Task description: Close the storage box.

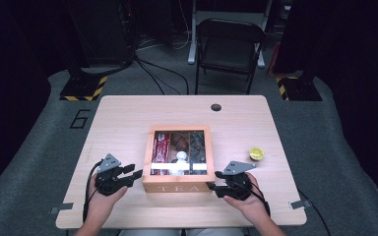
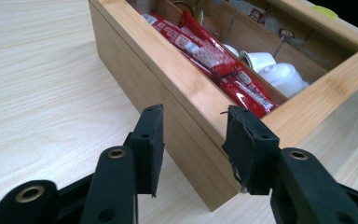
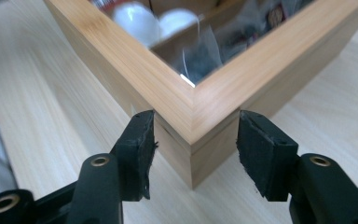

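A wooden tea box [image 1: 177, 188] with "TEA" on its front wall stands mid-table, its glass-paned lid down. Through the pane I see red stick packets [image 2: 205, 56], white pods [image 2: 279, 74] and dark tea bags. My left gripper [image 1: 137, 172] sits at the box's front left corner; in the left gripper view its jaws [image 2: 193, 121] straddle the side wall [image 2: 177, 79] without visibly pressing it. My right gripper [image 1: 211, 181] is at the front right corner. There the jaws [image 3: 196, 126] flank the corner of the box [image 3: 168, 88], with a small gap at the right pad [image 3: 256, 149].
A small yellow-lidded cup [image 1: 256, 154] stands on the table [image 1: 123, 123] to the right of the box. A cable hole [image 1: 216, 107] lies near the far edge. A black folding chair [image 1: 229, 49] stands beyond the table. Both hands rest near the front edge.
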The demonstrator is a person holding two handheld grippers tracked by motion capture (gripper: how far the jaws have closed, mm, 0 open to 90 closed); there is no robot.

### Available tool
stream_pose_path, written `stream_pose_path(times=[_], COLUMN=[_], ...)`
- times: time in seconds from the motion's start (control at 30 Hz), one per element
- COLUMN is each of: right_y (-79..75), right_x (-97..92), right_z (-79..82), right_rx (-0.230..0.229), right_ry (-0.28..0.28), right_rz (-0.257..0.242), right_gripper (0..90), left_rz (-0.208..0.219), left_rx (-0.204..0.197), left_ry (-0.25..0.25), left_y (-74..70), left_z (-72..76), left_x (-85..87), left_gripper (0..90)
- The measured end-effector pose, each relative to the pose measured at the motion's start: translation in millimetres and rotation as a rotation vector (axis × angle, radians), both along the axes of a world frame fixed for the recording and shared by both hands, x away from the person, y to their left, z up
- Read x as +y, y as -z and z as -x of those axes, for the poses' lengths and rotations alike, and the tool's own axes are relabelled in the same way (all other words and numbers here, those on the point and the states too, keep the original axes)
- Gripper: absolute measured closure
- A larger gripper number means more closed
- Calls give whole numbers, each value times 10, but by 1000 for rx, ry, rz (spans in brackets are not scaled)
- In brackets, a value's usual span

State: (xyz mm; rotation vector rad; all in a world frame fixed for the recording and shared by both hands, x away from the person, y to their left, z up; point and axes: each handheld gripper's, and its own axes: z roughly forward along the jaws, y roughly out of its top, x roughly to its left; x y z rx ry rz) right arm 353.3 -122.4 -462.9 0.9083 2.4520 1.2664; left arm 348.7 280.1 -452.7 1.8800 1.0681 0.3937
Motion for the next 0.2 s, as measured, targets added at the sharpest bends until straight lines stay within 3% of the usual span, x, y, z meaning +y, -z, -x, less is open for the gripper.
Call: stream_pose_path(times=[0.13, 0.2], right_y=[-90, -83], right_x=[-71, -73], right_z=[20, 21], right_rx=[-23, -26], right_ry=[0, 2], right_rz=[-50, -48], right_gripper=[428, 414], left_rz=[13, 13], left_rx=[2, 6], left_ry=[-3, 2], left_y=[-7, -1], left_z=[-15, -18], left_x=[15, 7], left_gripper=[498, 482])
